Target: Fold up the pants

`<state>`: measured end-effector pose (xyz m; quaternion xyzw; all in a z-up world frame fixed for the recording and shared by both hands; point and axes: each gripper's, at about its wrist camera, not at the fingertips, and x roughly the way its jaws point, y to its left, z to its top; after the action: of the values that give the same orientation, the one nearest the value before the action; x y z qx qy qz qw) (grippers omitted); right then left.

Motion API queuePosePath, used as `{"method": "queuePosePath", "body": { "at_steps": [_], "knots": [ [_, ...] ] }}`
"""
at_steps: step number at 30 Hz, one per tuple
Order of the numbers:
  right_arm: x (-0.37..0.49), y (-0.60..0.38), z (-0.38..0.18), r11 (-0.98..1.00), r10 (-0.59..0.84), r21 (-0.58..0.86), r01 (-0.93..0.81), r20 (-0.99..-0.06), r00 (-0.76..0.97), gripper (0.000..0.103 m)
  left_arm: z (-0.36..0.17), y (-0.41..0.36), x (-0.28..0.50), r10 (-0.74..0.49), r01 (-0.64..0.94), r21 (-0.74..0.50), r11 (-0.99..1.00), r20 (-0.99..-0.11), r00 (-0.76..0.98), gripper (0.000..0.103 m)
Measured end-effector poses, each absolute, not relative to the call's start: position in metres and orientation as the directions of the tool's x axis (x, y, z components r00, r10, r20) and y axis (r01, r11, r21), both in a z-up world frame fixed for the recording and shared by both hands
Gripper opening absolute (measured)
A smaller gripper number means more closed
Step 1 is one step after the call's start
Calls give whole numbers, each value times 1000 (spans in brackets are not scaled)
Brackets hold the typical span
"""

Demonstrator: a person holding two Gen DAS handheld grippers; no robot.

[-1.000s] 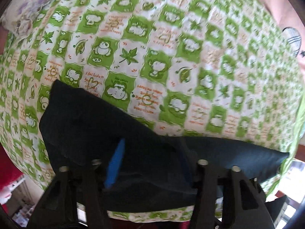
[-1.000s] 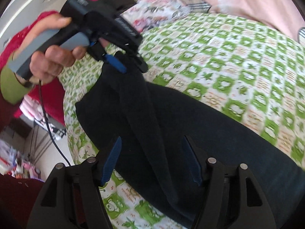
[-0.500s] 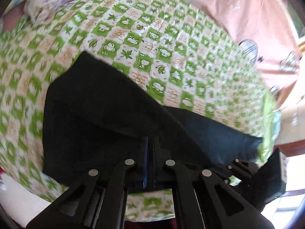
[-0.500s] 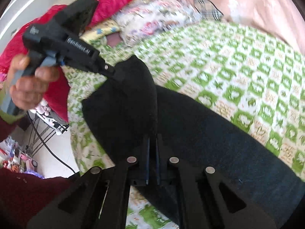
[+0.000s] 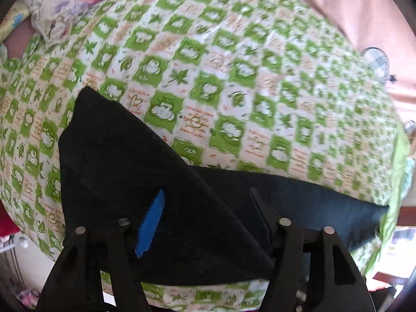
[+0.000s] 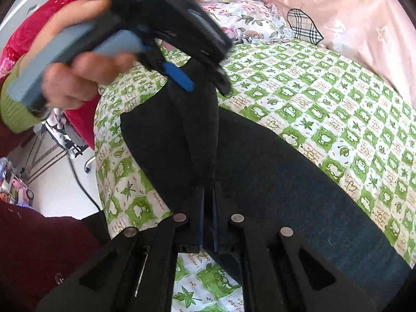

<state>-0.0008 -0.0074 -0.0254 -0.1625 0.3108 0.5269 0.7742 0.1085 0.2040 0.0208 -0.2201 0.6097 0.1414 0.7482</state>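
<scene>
Dark navy pants (image 5: 124, 161) lie on a green-and-white patterned bedspread (image 5: 234, 72), with a raised ridge of cloth running between the two grippers (image 6: 200, 130). My left gripper (image 5: 208, 215) is open over the pants, its blue pad (image 5: 152, 221) showing; in the right wrist view the left gripper (image 6: 205, 88) hovers open above the ridge's far end. My right gripper (image 6: 207, 205) is shut on the near end of the ridge. The pants' leg stretches right (image 6: 299, 182).
A pink quilt (image 6: 364, 13) and a floral pillow (image 6: 241, 23) lie at the bed's far side. A red blanket (image 6: 78, 119) is at the left. The bed edge and the floor (image 6: 65, 182) are at the left.
My left gripper was shut on the pants half a second ago and has opened. My right gripper closed on the pants a second ago and stays shut.
</scene>
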Motion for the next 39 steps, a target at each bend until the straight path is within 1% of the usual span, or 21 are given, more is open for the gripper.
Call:
{"method": "queuePosePath", "body": {
  "at_steps": [1,2,3,5,7,9,13,15,16,21,29,32,37,39],
  "knots": [
    [-1,-8,-25,390,716,73,-918,-651,252,6,17,204,108,-61,-481,-163,862,-974,219,35],
    [-1,-9,-23,390,717,69,-918,-649,255,6,13,205,105,-76,-476,-176,862,-972,222,4],
    [-1,-10,-23,391,718,68,-918,-646,258,6,12,206,99,-101,-468,-205,860,-966,237,7],
    [-1,-13,-20,391,725,70,-918,-638,260,6,18,210,81,-110,-461,-251,851,-944,311,4],
    [0,-15,-18,393,733,71,-917,-627,265,6,29,218,56,-151,-460,-335,822,-908,390,4],
    [1,-17,-15,393,739,71,-917,-618,269,6,42,227,22,-165,-460,-400,793,-867,469,4],
    [2,-15,-15,394,739,65,-917,-616,274,6,48,234,-27,-197,-463,-502,731,-804,560,4],
    [2,-13,-17,392,733,65,-918,-625,269,6,41,237,-52,-219,-463,-549,695,-776,591,4],
    [2,-12,-19,391,728,64,-918,-631,267,6,37,239,-57,-202,-425,-554,716,-747,633,4],
    [-2,-11,-27,389,710,62,-919,-656,256,6,1,245,-81,-257,-425,-646,634,-695,672,4],
    [-8,-6,-41,393,678,62,-917,-693,244,6,-20,246,-106,-283,-390,-684,616,-655,701,4],
    [-8,-9,-46,394,672,68,-917,-702,236,6,-28,243,-109,-302,-381,-694,611,-650,697,0],
    [-12,-9,-52,394,654,58,-917,-719,235,6,-38,243,-115,-329,-375,-709,597,-643,692,0],
    [-11,-9,-52,401,650,57,-914,-721,240,6,-37,247,-118,-324,-380,-710,593,-643,694,2]
  ]
}}
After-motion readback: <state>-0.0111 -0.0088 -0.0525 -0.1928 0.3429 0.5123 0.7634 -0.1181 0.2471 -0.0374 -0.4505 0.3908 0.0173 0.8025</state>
